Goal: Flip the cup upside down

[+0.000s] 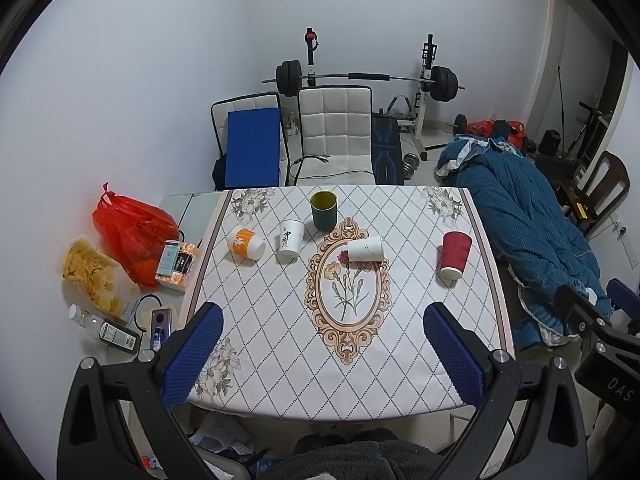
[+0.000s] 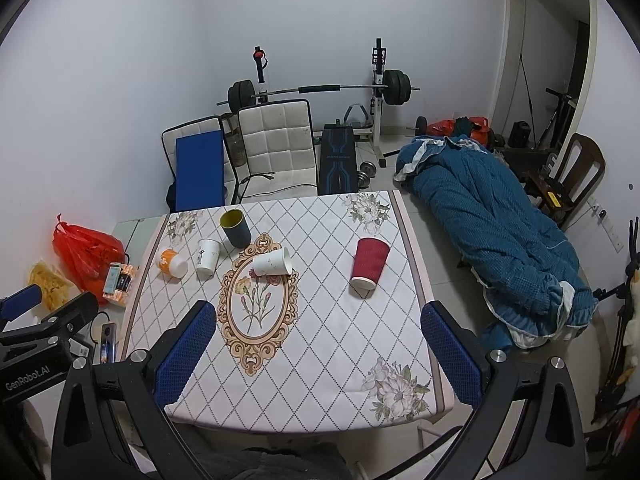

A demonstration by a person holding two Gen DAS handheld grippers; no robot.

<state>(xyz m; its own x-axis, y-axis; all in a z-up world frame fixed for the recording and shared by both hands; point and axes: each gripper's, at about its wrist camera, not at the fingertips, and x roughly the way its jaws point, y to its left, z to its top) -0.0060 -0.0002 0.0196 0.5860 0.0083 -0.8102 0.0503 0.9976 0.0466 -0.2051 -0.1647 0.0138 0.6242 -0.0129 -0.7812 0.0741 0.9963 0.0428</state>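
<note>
Both grippers hang over the near edge of the table point(image 1: 400, 380), high and back from everything on it. The left gripper point(image 1: 324, 356) has its blue pads spread wide with nothing between them; the right gripper point(image 2: 320, 354) is just as wide and just as empty.

This looks like the start: no cup is grasped, and the step in hand is choosing one and reaching in.

Further up the cloth the cups lie in a loose row. The red cup point(image 2: 370, 263) is at the right, well apart from the rest; its narrow end faces the near edge, so it seems to be upside down already. The speckled cup point(image 1: 365, 249) lies on its side near the middle, at the top of the flower oval. Left of it a white cup point(image 1: 291, 238) and, tipped over, an orange cup point(image 1: 246, 242). Beyond these the green cup point(image 1: 323, 210) stands upright, mouth open, farthest from both sets of fingers.

Which cup is meant I cannot tell; the upright green cup seems likeliest. The next move calls for a forward reach, jaws straddling the wall, then a closing squeeze before any turn.
</note>
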